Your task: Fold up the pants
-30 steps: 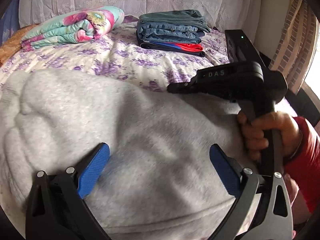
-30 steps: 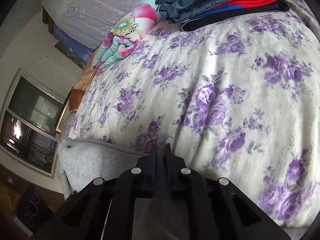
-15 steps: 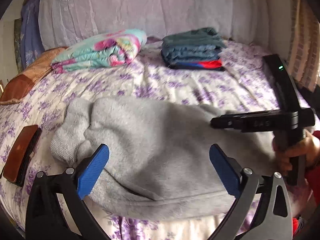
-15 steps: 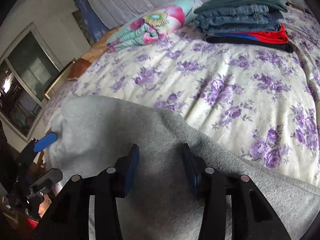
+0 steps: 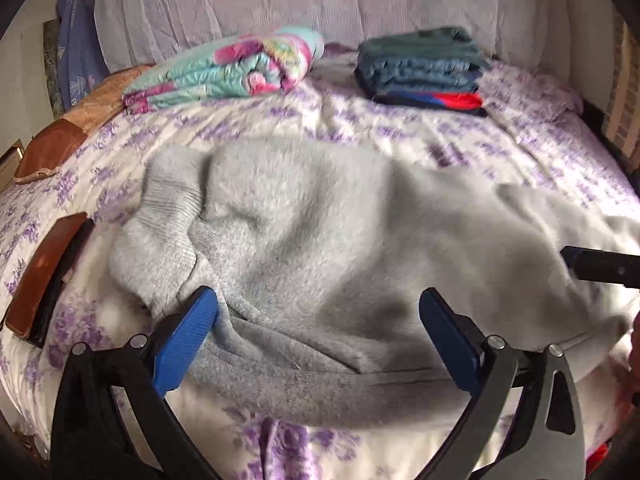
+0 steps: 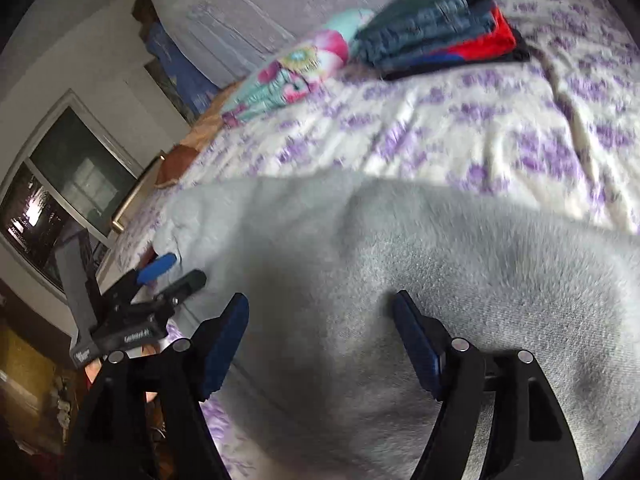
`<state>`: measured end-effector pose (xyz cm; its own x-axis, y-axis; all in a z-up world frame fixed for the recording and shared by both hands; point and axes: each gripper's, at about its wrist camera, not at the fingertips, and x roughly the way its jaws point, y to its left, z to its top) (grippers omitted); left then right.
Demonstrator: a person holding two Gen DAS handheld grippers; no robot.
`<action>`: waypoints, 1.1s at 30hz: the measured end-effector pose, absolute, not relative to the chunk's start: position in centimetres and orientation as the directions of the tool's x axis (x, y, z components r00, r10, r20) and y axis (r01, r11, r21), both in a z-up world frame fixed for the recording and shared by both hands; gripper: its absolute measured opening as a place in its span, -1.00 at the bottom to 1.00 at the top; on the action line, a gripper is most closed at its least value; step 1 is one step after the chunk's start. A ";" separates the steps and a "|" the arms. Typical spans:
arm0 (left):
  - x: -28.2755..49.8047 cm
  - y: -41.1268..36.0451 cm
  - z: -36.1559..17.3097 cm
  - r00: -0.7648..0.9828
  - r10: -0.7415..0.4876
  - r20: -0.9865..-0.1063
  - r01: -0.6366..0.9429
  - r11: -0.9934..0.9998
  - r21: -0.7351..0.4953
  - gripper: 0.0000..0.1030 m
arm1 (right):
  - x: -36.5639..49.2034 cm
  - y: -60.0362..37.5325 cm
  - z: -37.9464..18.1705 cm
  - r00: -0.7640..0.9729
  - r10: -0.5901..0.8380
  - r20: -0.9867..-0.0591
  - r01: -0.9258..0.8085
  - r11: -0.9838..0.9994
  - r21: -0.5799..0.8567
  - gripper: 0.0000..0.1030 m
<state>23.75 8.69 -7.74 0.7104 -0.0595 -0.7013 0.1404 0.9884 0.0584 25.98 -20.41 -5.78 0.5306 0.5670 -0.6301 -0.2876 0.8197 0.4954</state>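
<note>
Left wrist view looks down over the left gripper [image 5: 318, 330], whose blue pads stand wide apart with nothing pressed between them. The grey pants [image 5: 320, 232] lie bunched on the bed [image 5: 540, 148] just ahead of and under this gripper, the ribbed cuffs heaped ahead of its left pad and a folded edge running across below both pads. Whether the left pad touches the cloth cannot be told. Off to this gripper's right, the dark tip of the right gripper [image 5: 600, 266] reaches in over the pants. Further ahead, well apart from the pants, sit a rolled floral quilt [image 5: 224, 72] to the left and a stack of folded clothes [image 5: 424, 68] to the right. A brown wallet-like case [image 5: 44, 276] lies on the bedspread off to the left.

From the right wrist view, the right gripper [image 6: 320, 340] is open, its jaws having just been widening; the pants [image 6: 400, 280] spread beneath and ahead of them, but the pads press on no cloth. To its left the left gripper [image 6: 168, 272] shows at the pants' far end, by the bed's edge. Beyond the pants the purple-flowered bed [image 6: 480, 128] stretches ahead to the clothes stack [image 6: 440, 24] and quilt [image 6: 296, 72]. This view is motion-blurred.
</note>
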 end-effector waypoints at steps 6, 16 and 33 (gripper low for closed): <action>21.3 7.6 -7.8 0.775 -0.002 -0.632 0.137 0.977 0.165 0.91 | 15.9 -27.9 -0.9 0.736 0.504 -0.451 -0.200 0.799 0.567 0.41; 20.8 8.6 -8.0 0.784 -0.043 -0.620 0.138 0.985 0.106 0.91 | 5.1 -45.3 -5.3 0.817 0.258 -0.515 0.259 0.635 0.728 0.69; 19.3 10.1 -7.8 0.814 -0.135 -0.565 0.168 0.986 0.007 0.91 | 9.5 -46.0 -8.5 0.866 0.076 -0.493 0.325 0.664 0.674 0.20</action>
<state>19.29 10.13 -7.85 0.8138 -0.1346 -0.5654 0.1676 0.9858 0.0065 9.54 -45.97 -8.46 0.8665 0.0764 -0.4933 0.3251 0.6636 0.6738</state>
